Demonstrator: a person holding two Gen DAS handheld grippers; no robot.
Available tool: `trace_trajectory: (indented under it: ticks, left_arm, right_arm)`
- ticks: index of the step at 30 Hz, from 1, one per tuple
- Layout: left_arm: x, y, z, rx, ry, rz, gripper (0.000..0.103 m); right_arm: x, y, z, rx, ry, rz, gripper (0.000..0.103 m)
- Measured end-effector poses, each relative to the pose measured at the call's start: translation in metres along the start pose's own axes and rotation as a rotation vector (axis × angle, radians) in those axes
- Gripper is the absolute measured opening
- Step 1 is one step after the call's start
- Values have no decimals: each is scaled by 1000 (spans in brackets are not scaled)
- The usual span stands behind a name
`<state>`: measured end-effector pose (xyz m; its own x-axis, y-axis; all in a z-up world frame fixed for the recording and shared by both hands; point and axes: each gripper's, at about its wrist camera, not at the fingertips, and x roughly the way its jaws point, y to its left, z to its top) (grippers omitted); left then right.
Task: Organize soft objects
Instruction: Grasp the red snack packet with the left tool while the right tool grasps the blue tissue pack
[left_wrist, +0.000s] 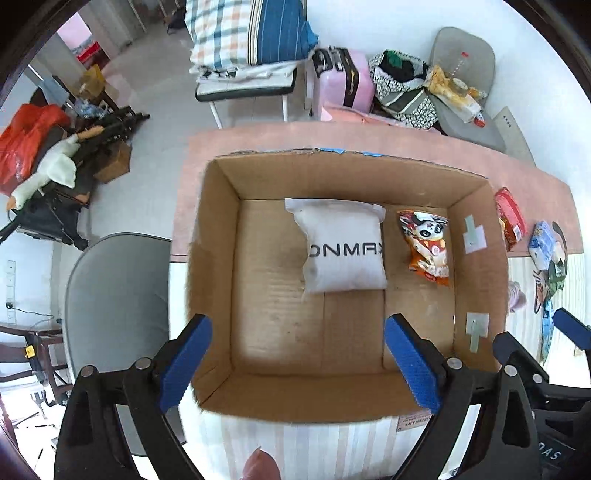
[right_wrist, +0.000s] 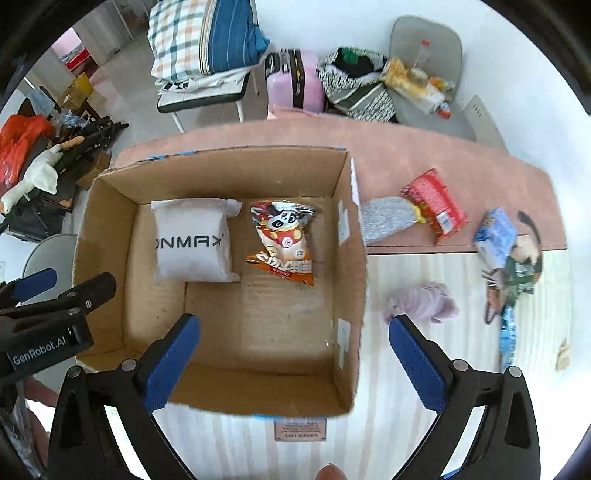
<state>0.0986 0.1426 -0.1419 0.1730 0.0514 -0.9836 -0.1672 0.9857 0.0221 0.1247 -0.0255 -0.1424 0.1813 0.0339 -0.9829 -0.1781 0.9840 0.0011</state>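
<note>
In my cardboard box (right_wrist: 110, 221) a white pouch (right_wrist: 192, 242) lay flat beside an orange panda snack bag (right_wrist: 284, 243). Outside on the table lay a red packet (right_wrist: 436, 206), a grey pouch (right_wrist: 388, 219), a lilac plush (right_wrist: 424, 301) and a blue pack (right_wrist: 496, 236).

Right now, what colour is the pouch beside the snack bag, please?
White pouch with black lettering, clearest in the right wrist view.

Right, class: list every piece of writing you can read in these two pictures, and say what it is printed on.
"ONMAX", first letters hidden: white pouch in the cardboard box.
"GenRobot.AI": left hand-held gripper, seen from the right wrist view.
Snack bag print: too small to read.
Label on the striped cloth: blurred.
</note>
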Motion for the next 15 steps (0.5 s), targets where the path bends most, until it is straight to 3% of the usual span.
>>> trace_trajectory:
  ticks: [15]
  left_arm:
    - [-75, 3, -55, 8, -100, -5, 96]
  right_arm:
    - [-94, 7, -67, -36, -117, 38, 103]
